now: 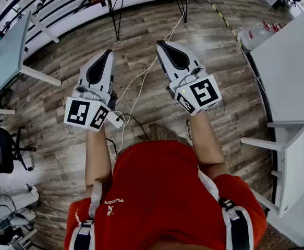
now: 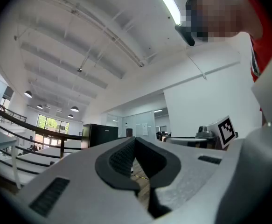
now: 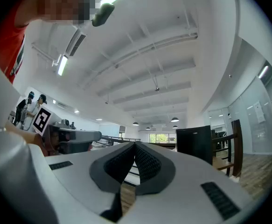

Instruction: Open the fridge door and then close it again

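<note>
In the head view my left gripper (image 1: 108, 51) and right gripper (image 1: 161, 44) are held side by side over the wooden floor, both pointing away from me. Each is shut with nothing between its jaws. The left gripper view shows the dark pads (image 2: 126, 155) pressed together at the tip of the left gripper (image 2: 135, 139), and the right gripper view shows the same on the right gripper (image 3: 135, 145). A tall black cabinet (image 2: 99, 135) (image 3: 196, 144), possibly the fridge, stands far off across the room. Its door looks closed.
White desks flank me at the left (image 1: 5, 51) and right (image 1: 292, 61). A wooden table on black legs (image 1: 118, 7) stands ahead. Cables (image 1: 141, 82) trail over the floor between the grippers. A black office chair (image 1: 5, 145) sits at the lower left.
</note>
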### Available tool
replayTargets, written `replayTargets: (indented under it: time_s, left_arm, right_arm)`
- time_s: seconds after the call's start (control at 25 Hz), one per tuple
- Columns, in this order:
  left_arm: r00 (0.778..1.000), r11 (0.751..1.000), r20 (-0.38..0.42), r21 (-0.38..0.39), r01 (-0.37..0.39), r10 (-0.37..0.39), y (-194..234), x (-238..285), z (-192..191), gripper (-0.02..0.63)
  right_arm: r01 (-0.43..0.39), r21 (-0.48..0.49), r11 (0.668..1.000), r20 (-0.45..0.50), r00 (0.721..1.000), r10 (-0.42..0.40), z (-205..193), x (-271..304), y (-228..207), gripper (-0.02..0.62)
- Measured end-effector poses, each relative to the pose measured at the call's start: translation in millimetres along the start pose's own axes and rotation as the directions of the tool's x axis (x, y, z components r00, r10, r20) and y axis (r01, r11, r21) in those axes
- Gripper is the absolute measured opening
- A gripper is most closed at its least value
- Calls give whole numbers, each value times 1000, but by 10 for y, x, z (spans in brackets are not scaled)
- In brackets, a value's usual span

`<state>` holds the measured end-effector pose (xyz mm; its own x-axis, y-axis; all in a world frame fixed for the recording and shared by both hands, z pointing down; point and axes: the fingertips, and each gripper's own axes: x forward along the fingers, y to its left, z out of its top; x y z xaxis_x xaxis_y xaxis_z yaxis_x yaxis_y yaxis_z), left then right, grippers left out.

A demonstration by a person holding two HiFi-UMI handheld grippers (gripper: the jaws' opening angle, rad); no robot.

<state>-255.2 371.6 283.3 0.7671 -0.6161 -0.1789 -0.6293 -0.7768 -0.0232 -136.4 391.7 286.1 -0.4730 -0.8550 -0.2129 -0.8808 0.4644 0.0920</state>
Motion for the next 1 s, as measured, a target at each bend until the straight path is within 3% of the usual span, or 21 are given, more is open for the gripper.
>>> replayTargets:
  time_s: [0.6, 1.0]
  left_arm:
    - [999, 999, -17, -9, -45, 45, -309, 584, -220, 9]
    - [999, 1000, 24, -17, -26, 27, 351, 1322, -376, 9]
  right_arm:
    - [-55, 57, 997, 6, 998, 55, -196, -272, -636, 26]
    - [-35, 17, 999, 3, 999, 35, -428, 381, -1198, 26]
